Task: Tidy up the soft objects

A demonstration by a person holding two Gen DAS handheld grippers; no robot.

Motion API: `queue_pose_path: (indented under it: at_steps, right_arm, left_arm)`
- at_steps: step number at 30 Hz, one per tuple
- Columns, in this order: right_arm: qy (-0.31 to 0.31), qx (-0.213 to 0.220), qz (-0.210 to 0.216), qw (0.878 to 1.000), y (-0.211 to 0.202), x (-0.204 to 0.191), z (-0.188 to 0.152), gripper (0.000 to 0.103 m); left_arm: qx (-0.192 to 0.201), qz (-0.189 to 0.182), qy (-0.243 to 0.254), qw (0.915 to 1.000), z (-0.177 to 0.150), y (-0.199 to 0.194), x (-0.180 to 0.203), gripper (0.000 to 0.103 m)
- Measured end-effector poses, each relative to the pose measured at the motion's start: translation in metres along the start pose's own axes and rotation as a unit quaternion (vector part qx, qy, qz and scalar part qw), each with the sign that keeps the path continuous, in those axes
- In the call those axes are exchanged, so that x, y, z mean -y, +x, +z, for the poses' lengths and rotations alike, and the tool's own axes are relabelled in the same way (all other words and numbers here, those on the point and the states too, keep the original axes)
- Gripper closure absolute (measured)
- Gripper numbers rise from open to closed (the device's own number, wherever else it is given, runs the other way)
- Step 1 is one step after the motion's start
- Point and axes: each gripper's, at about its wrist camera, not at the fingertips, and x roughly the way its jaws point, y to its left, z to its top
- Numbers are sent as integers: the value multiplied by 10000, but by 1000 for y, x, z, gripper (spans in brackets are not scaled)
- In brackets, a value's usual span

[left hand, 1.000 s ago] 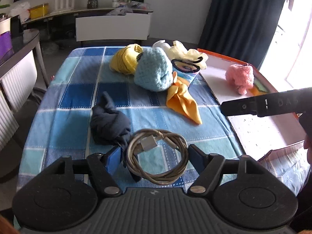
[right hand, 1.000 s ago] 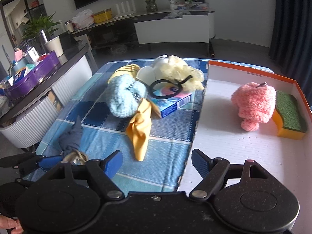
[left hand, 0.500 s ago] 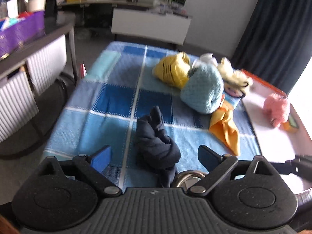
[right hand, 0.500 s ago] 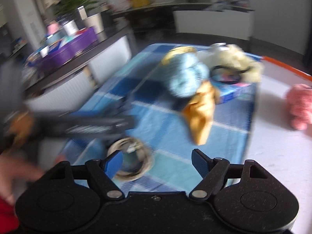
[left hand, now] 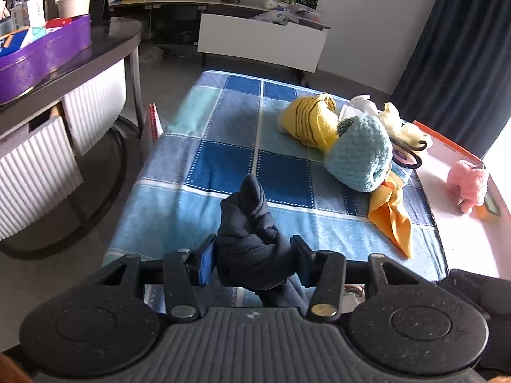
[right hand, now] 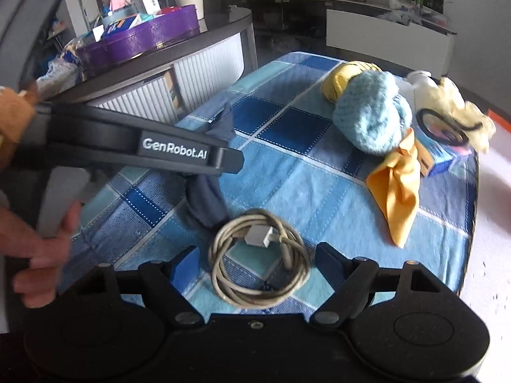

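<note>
Checked blue cloth [left hand: 223, 159] covers the table; an orange-rimmed tray [left hand: 447, 134] at its right edge already holds a pink plush [left hand: 468, 185]. Left gripper [left hand: 252, 261] is clamped on the dark navy cloth [left hand: 252, 239]. Right gripper [right hand: 257, 261] stands apart around a coiled cable [right hand: 258, 258] (not soft). Remaining on the cloth: light-blue knit [left hand: 359, 156], yellow striped item [left hand: 309, 121], orange cloth [left hand: 391, 214]. Judged: early stage.

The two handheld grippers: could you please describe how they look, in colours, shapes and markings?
Both are matte black plastic. The left gripper and right gripper each have a ribbed centre plate, two round speckled discs, silver pivot screws and blue pads on the jaws. From the right wrist view, the left one's side reads "GenRobot.AI" in white, above a grey handle in a bare hand.
</note>
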Motion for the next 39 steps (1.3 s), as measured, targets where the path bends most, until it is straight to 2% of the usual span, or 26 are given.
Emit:
queue_pose_path:
  at_steps: [1,8,17,39]
  right_arm:
    - [-43,32,-69,10000,0,-1,0,21]
    - [251,302,-222,9990,-18,12,-4,22]
    - [675,781,-478,9935,-65,44,-3,22]
    - [1342,1107,-918,9805,-120,92,-21,22]
  left_arm:
    - [-8,22,9,10000,0,-1,0,53]
    - [68,35,-127,9999,2,-13,-2,53]
    - [275,-145,80,9995,8,-34,23,53]
    - [77,-303,620,9976,1,-37,83,53]
